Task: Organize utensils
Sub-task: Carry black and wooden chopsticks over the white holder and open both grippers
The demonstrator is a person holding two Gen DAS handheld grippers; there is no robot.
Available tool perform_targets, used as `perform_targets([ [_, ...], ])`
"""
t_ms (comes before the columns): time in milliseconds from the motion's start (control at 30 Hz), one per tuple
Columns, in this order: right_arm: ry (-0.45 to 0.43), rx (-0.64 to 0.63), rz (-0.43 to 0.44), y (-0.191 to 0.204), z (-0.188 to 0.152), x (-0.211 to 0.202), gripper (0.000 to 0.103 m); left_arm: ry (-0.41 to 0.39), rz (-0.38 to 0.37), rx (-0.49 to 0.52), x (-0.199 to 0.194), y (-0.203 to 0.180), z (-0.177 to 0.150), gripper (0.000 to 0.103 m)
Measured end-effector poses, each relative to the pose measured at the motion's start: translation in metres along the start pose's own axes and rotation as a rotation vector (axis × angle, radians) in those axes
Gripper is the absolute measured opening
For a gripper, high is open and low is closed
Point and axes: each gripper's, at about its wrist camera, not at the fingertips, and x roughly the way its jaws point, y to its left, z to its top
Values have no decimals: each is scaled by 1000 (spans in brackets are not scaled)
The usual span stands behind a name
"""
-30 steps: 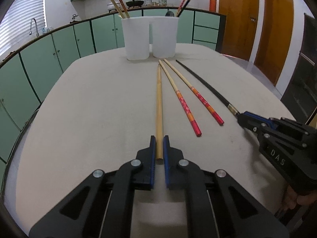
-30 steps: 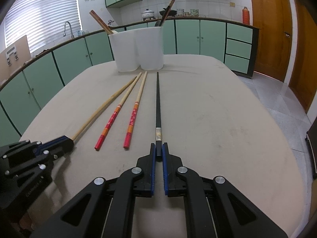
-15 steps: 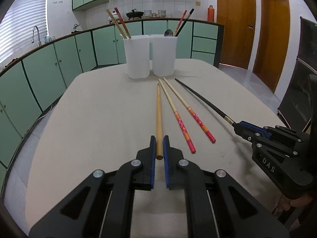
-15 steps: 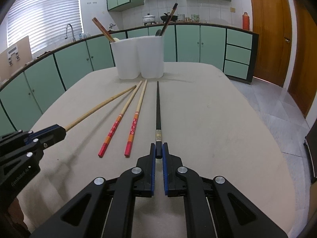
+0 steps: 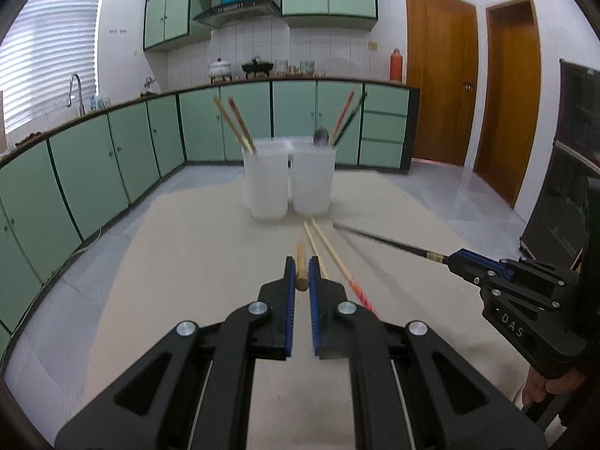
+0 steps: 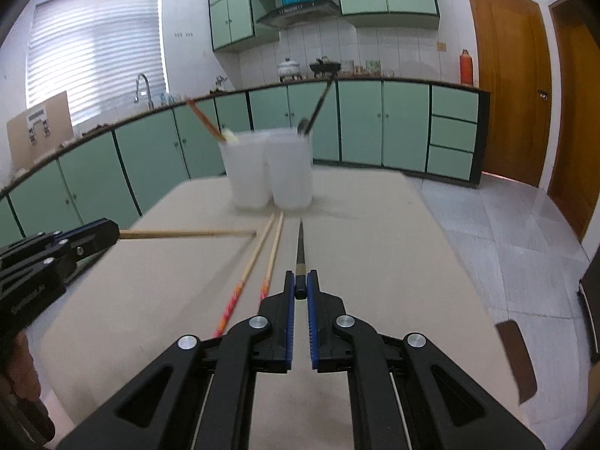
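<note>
Bamboo chopstick (image 5: 300, 262) sits clamped in the left hand-held gripper (image 5: 300, 281); right hand-held gripper (image 6: 300, 288) pinches the black chopstick (image 6: 300, 247).

left gripper (image 5: 300, 281): black angular linkage arms, silver round screws at the joints, blue ribbed pads inside both fingers
right gripper (image 6: 300, 285): same black frame, silver screws, blue pads; white "DAS" lettering on its side
</note>
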Motion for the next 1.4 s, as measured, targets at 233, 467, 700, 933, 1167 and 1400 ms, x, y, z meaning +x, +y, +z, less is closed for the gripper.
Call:
perform_targets([
  [233, -51, 12, 53, -5, 51, -7, 6, -58, -9, -3, -2, 6, 37, 6],
  [467, -12, 2, 99, -11, 114, 15, 6, -82, -25, -2, 12, 12, 75, 6],
  [700, 8, -33, 138, -15, 160, 28, 6, -95, -42, -8, 18, 21, 100, 6],
  [933, 13, -78, 178, -15, 184, 28, 6, -117, -66, -7, 14, 23, 118, 6],
  [1167, -25, -101, 225, -11, 214, 21, 6, -165, -95, -19, 2, 29, 141, 6],
  [1400, -140, -118, 250, -4, 269, 7, 6, -279, -88, -5, -11, 33, 186, 6],
])
